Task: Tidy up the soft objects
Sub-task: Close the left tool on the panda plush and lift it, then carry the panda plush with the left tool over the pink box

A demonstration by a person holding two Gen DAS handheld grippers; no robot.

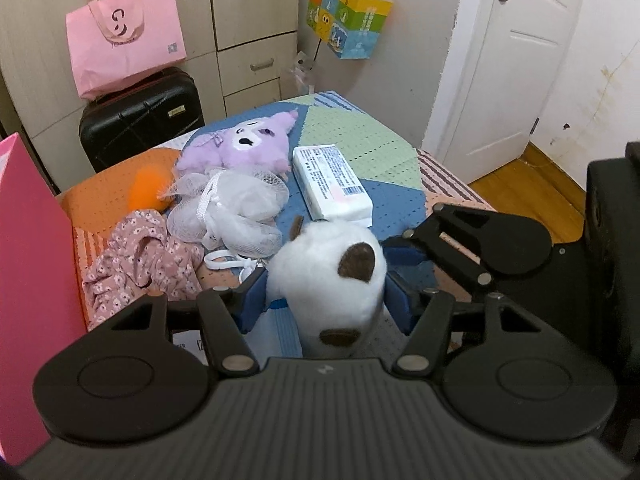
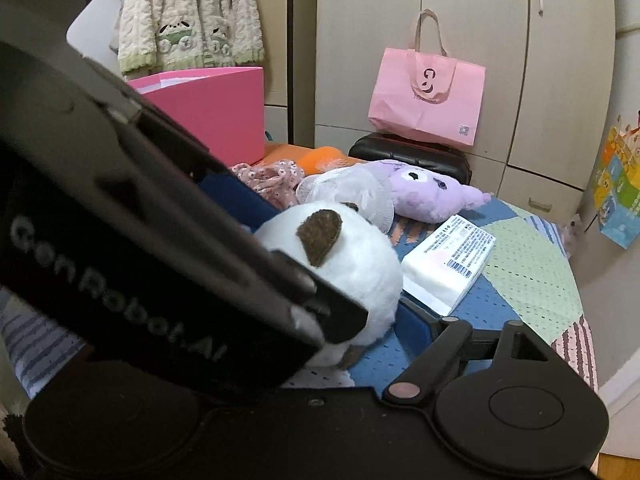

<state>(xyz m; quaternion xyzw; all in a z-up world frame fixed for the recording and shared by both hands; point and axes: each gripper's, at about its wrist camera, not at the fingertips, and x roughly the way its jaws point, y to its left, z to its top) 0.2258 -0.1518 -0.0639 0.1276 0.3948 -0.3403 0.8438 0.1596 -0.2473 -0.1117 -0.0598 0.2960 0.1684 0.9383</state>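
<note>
A round white plush toy [image 1: 328,276] with dark brown felt ears sat at the near edge of a patchwork mat [image 1: 360,140] in blue, green and orange. Its fur looked short and fluffy; one brown ear faced up and a second brown patch showed lower down, near the camera. The toy was nearly ball-shaped, w/ its long axis running roughly from the camera toward the far side of the mat, head end away. The left gripper [image 1: 326,296] had its blue-padded fingers [image 1: 254,300] pressed against both sides of the toy, clamped on it. The right gripper [image 1: 404,254] reached in from the right, just beside the toy; in the right wrist view the left gripper's body blocked most of the frame, so I couldn't tell whether the right fingers were apart or together. Behind the toy lay a white tissue pack [image 1: 330,180], a white mesh bag [image 1: 236,208], a purple plush [image 1: 244,144], an orange ball [image 1: 148,188] and a pink floral cloth [image 1: 136,260]. A bright pink box [image 2: 216,108] stood at the mat's left side. Further back, a pink tote bag [image 1: 124,36] rested on a black suitcase [image 1: 140,120].
</note>
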